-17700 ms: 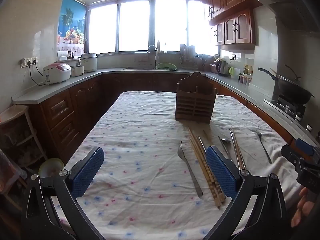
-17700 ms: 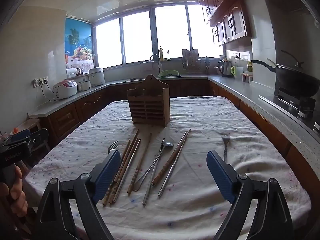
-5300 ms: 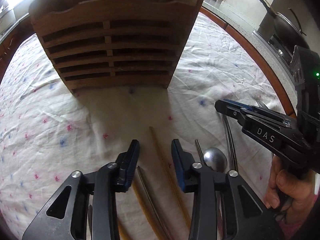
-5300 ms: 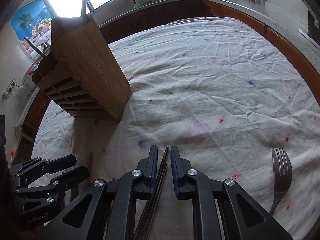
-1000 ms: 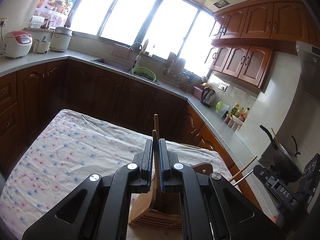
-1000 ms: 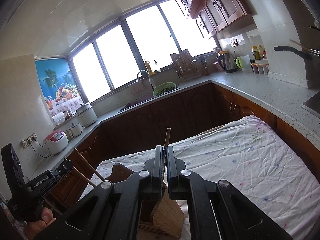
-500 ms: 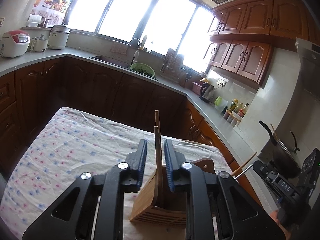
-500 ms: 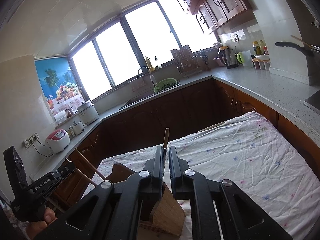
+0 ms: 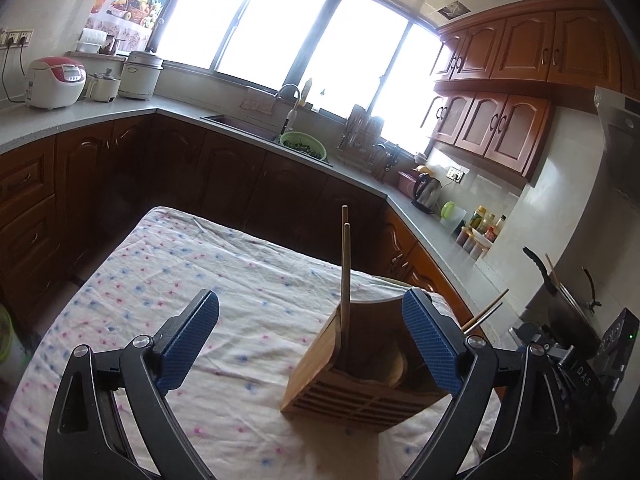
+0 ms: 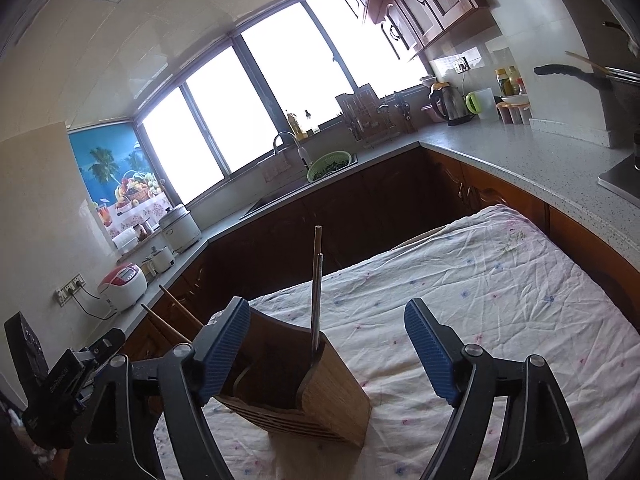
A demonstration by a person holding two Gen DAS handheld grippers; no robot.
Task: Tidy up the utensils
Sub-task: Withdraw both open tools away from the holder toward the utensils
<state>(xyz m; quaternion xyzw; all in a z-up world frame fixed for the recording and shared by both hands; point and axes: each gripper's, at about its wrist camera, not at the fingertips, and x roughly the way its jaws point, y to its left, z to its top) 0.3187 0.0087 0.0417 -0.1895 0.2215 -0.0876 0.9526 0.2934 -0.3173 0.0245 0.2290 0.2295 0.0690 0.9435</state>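
Wooden utensil holder (image 9: 360,376) sitting on the flowery tablecloth (image 9: 192,280), slatted front toward the cameras, open top up. Two wooden chopsticks (image 9: 345,276) standing in its left compartment as seen from the left wrist, long axis close to vertical, tips down inside, blunt ends poking well above the rim, leaning just a touch. Same pair in the right wrist view (image 10: 172,314) slanting up and to the left out of the far side of the holder.

Other side: darker chopstick pair (image 10: 316,288) upright in the right-hand compartment of the holder (image 10: 320,396), also near vertical, ends up. From the left wrist, those (image 9: 484,314) angle up to the right past the holder's edge.

Left gripper (image 9: 310,344) with jaws opening, blue pads wide apart, wooden pair standing between them but touching neither pad. Right gripper (image 10: 326,352) same deal, jaws opening, dark pair in the gap, no contact. Nothing gripped by either.

Kitchen behind: sink (image 9: 240,124), green colander (image 9: 302,146), kettle (image 9: 426,192), rice cooker (image 9: 54,82) on the counter, wok (image 9: 568,304) at right.
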